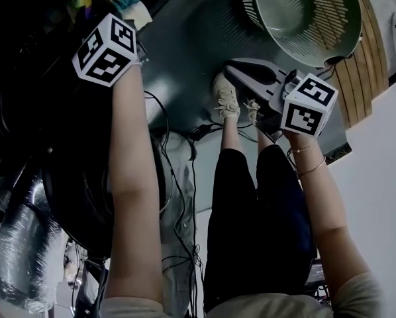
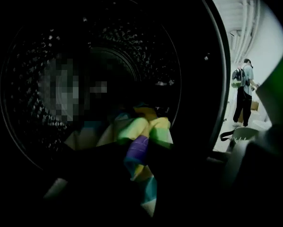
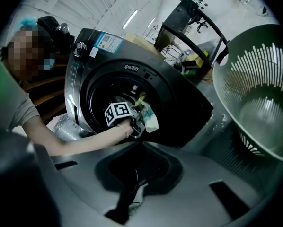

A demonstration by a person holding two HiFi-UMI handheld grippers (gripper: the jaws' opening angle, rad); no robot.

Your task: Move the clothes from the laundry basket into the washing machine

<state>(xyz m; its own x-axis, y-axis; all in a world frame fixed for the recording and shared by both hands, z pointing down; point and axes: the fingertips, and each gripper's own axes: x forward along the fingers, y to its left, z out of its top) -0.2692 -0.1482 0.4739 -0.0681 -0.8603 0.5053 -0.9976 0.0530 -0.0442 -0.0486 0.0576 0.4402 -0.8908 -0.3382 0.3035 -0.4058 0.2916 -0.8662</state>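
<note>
A colourful patchwork cloth (image 2: 140,145) hangs from my left gripper (image 2: 144,183) just inside the dark perforated drum (image 2: 61,70) of the washing machine (image 3: 132,74). The jaws themselves are lost in shadow, but the cloth runs down between them. From the right gripper view, the left gripper (image 3: 134,123) sits at the drum's mouth with the cloth (image 3: 148,117) bunched at its tip. My right gripper (image 1: 241,71) hovers shut and empty over the floor, beside the green laundry basket (image 1: 330,42). No clothes show in the basket (image 3: 226,93).
The machine's dark open door (image 3: 184,117) stands between the drum and the basket. My own shoes (image 1: 226,98) and cables (image 1: 185,177) are on the grey floor. A silvery duct hose (image 1: 12,237) lies by the machine. A person (image 2: 243,93) stands in the distance.
</note>
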